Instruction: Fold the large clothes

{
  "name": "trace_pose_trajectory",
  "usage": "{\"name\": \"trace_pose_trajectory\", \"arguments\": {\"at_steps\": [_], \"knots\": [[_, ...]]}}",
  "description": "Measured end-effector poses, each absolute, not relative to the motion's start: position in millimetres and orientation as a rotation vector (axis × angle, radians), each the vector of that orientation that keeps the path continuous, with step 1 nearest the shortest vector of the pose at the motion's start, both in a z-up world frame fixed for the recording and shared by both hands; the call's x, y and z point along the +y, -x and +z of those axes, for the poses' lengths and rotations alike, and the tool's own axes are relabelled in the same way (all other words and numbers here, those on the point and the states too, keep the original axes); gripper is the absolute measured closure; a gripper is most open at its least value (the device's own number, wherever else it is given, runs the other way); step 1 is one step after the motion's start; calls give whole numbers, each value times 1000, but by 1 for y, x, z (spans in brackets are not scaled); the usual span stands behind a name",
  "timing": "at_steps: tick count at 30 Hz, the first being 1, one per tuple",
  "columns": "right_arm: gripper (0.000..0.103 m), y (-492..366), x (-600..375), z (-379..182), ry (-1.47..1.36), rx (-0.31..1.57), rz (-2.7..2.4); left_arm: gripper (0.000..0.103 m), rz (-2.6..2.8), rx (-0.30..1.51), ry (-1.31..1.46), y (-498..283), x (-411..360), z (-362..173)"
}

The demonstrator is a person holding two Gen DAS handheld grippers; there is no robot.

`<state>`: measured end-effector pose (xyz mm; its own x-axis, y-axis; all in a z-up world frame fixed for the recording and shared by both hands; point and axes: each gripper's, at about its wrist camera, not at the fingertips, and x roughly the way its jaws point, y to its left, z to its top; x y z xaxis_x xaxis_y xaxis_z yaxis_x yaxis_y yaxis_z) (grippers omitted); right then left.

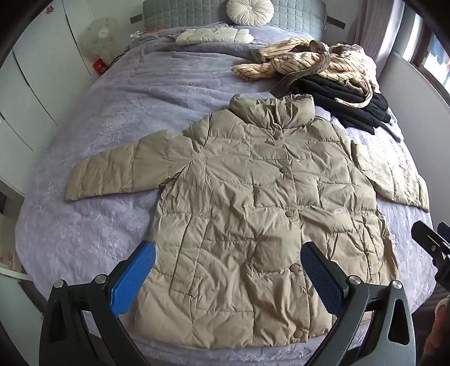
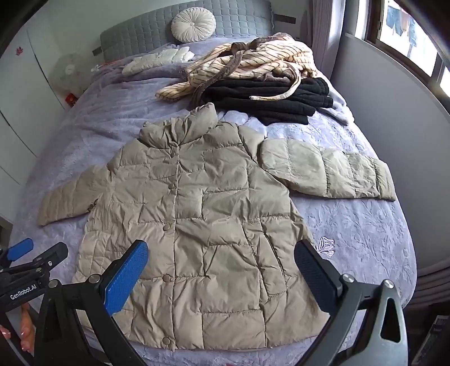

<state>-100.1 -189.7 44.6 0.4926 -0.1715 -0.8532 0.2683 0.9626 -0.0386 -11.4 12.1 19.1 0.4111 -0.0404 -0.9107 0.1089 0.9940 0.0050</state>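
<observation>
Beige quilted jacket [image 1: 253, 214] lies flat, buttoned, sleeves spread.

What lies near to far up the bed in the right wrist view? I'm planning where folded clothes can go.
Right gripper → beige puffer jacket → black garment → striped garment → round cushion against the grey headboard.

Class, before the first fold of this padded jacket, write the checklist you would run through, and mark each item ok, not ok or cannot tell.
1. Beige padded jacket lies flat, front up, on the bed: ok.
2. Buttons closed: ok.
3. Both sleeves spread out sideways: ok.
4. Left gripper open, holding nothing: ok.
5. Right gripper open, holding nothing: ok.
6. Pile of striped and black clothes clear of the collar: cannot tell, it lies very close.
</observation>
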Motion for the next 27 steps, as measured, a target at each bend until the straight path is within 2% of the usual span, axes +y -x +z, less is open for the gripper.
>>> {"name": "trace_pose_trajectory", "arguments": {"at_steps": [27], "knots": [[0,93,-188,47,-90,1025,-279,0,-85,1146,-70,7,14,20]]}}
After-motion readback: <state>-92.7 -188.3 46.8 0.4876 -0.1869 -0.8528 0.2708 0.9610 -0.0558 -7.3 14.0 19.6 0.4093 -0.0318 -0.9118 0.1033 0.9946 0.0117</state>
